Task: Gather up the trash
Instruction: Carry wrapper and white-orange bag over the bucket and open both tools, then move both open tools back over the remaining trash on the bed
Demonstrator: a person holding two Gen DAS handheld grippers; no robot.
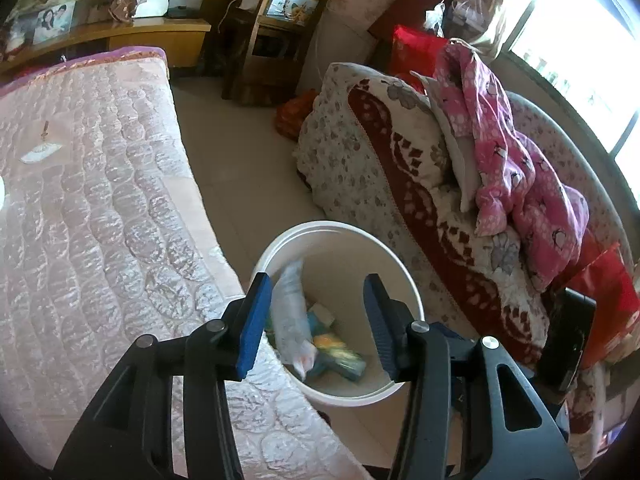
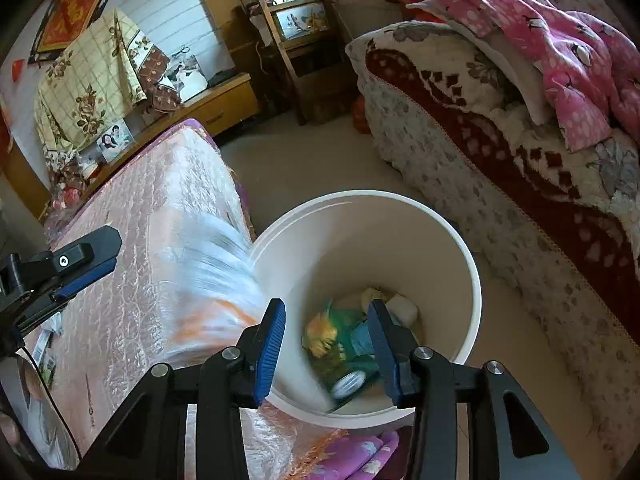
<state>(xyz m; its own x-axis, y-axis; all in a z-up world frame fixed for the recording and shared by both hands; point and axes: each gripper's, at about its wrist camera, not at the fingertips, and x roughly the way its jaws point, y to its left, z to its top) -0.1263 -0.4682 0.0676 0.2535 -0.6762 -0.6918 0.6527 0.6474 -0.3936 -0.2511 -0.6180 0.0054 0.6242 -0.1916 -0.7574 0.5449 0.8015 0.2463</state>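
Trash: a blurred clear plastic wrapper (image 1: 290, 316) is falling into the white bin (image 1: 404, 276) between bed and sofa. My left gripper (image 1: 316, 324) and right gripper (image 2: 326, 346) both stand apart, empty. Risk: the light wrapper could catch the rim and land outside.
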